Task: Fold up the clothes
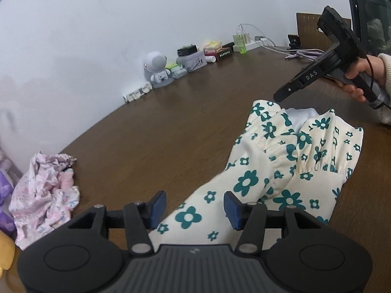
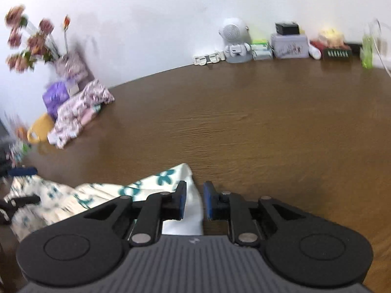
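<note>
Floral garment [image 1: 281, 171], cream with teal flowers, lies lower right of the left wrist view on the brown counter [image 1: 158, 127], its gathered cuffs bunched toward mid-right. Your left hand-held gripper [image 1: 195, 208] sits at bottom center, blue pads spread wide, cloth passing between them without either pad pressing it. Your right hand-held gripper [image 1: 283, 95] comes in from the upper right, held by your hand [image 1: 356, 75], tip just above the garment's far end; from this angle you can't tell its jaw state. Pink crumpled cloth [image 1: 44, 195] sits at lower left. Robot figurine [image 1: 156, 69] and small boxes line the wall at upper center.

Right wrist view, blurred: your right hand-held gripper [image 2: 195, 202] at bottom center, pads apart with a modest gap, a white edge of the floral garment [image 2: 156, 183] lying between them, not clamped. Garment spreads to the lower left. Counter [image 2: 244, 122] fills the middle. Pink cloth pile [image 2: 78, 112] at left, flowers [image 2: 29, 39] upper left, robot figurine [image 2: 234, 41] upper right.
</note>
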